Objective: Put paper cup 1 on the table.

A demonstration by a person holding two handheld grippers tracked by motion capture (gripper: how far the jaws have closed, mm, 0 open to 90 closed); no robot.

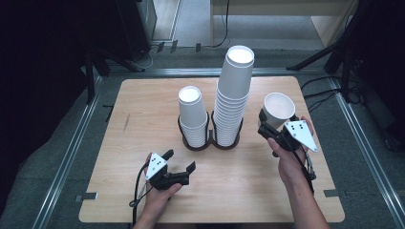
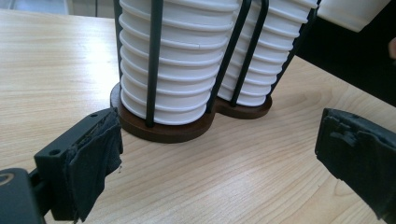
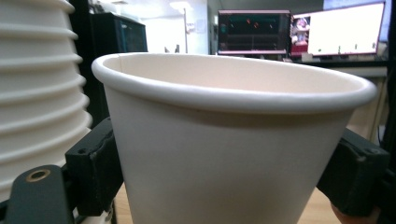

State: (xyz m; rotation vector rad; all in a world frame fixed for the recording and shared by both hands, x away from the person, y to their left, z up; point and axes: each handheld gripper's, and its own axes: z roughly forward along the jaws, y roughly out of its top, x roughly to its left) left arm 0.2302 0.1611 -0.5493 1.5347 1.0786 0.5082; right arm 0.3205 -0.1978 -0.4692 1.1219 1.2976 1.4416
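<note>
Right hand-held gripper (image 1: 267, 125) pinched a single paper cup (image 1: 279, 108) beside the taller stack (image 1: 234, 95), probably for stacking. Left hand-held gripper (image 1: 180, 161) hovered spread above the worktop (image 1: 143, 138), idle

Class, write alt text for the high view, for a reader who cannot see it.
The right gripper holds a single white paper cup, mouth up, beside a two-slot holder with two cup stacks: a tall stack and a short stack. The left gripper is open above the wooden table.
</note>
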